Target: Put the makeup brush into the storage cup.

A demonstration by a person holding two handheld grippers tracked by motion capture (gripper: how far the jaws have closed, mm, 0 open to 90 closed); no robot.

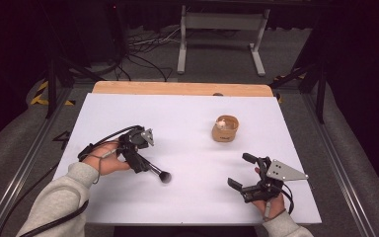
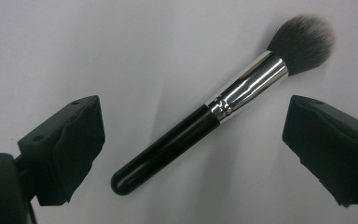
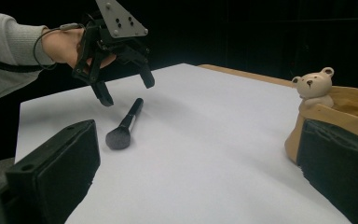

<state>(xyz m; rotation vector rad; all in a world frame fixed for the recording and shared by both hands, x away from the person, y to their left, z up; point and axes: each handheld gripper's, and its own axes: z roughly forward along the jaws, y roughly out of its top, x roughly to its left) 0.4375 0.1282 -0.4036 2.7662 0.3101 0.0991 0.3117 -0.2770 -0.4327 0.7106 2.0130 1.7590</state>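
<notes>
Left tongs (image 2: 193, 140) wide apart w/ brush (image 2: 223, 105) lying between, untouched.

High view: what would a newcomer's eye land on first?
The makeup brush lying on the white table, at its near left, with the left tongs open just above its handle. Next, the tan bear cup standing right of centre, apart from the open right tongs.

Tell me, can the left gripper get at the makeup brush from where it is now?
Probably yes. The left gripper hangs open just above the makeup brush, which lies flat on the white table between its spread jaws. Nothing stands between them; the bear pot is well off to the side.
</notes>
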